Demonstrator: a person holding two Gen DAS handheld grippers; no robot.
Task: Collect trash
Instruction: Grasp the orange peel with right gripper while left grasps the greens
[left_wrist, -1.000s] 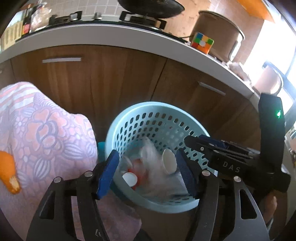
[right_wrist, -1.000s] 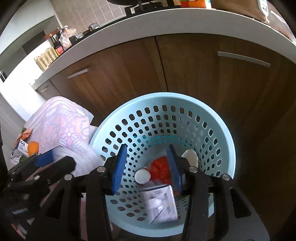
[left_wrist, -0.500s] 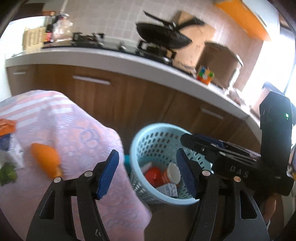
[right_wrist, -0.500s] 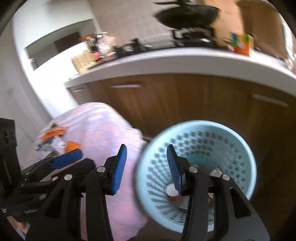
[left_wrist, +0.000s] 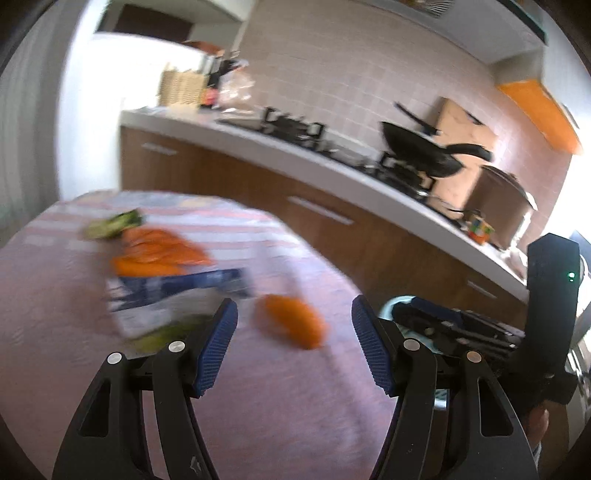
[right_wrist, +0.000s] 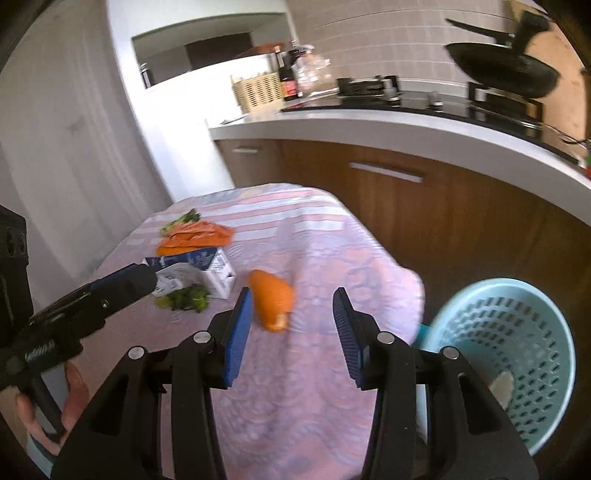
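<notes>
A pink-clothed table (right_wrist: 310, 362) holds trash: an orange piece (right_wrist: 271, 299), a white and blue carton (right_wrist: 207, 269), green scraps (right_wrist: 186, 297) and an orange wrapper (right_wrist: 195, 234). My right gripper (right_wrist: 293, 325) is open and empty just above the orange piece. My left gripper (left_wrist: 291, 345) is open and empty, with the orange piece (left_wrist: 291, 326) ahead between its fingers and the carton (left_wrist: 166, 295) to the left. The light blue basket (right_wrist: 513, 354) stands on the floor to the right of the table.
Brown kitchen cabinets (right_wrist: 424, 218) under a white counter run behind the table. A black wok (right_wrist: 506, 77) sits on the stove. A wicker basket (right_wrist: 258, 92) and bottles stand at the counter's far end.
Both grippers have risen and swung left from over the basket to over the table. The orange piece and the carton have come into view ahead of them.
</notes>
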